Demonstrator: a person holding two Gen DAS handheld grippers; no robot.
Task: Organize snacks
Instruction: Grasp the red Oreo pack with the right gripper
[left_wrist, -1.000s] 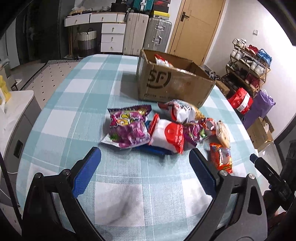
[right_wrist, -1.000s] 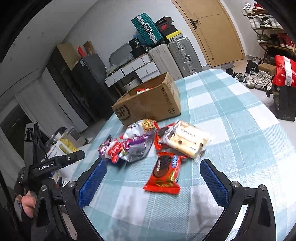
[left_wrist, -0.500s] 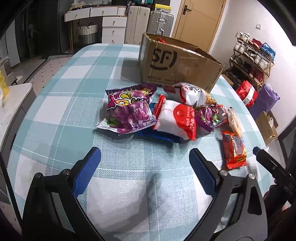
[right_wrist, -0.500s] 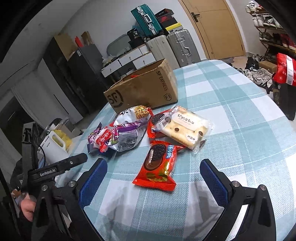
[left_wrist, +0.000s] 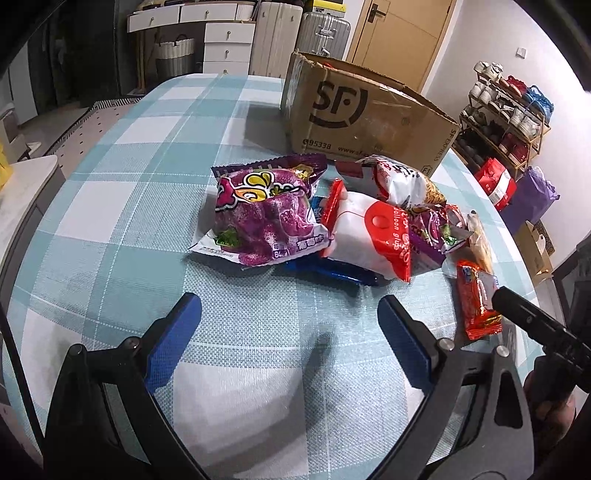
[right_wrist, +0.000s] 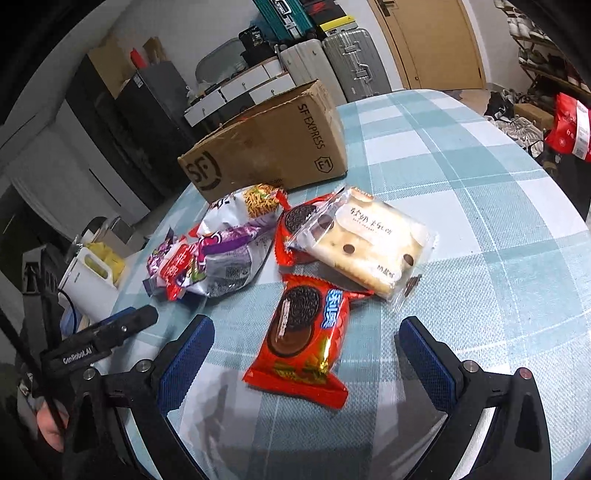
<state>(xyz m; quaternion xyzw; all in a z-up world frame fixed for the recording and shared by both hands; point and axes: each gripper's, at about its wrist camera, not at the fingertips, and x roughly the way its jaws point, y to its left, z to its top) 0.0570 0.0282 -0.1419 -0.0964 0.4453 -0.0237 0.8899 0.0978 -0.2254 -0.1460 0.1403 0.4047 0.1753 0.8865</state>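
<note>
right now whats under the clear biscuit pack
A red oreo pack lies partly under the biscuit pack; only its left end with one cookie picture shows. The rest, and anything else beneath, is covered.

My left hand-held gripper (left_wrist: 290, 325) hangs low over the table (left_wrist: 110, 206) with its blue fingers (left_wrist: 173, 339) spread wide and nothing between them. Just ahead lies a heap of snacks: a purple bag (left_wrist: 264, 214) at the left, a white and red pack (left_wrist: 369, 236) leaning against it, a dark blue wrapper (left_wrist: 332, 271) poking out underneath, and a white noodle bag (left_wrist: 399, 181) behind. A red cookie packet (left_wrist: 476, 302) lies at the right end of the heap, near my right finger. Behind the snacks stands a brown cardboard box (left_wrist: 362, 114) marked SF. My other hand-held gripper (left_wrist: 535, 328) shows at the right edge.
</note>
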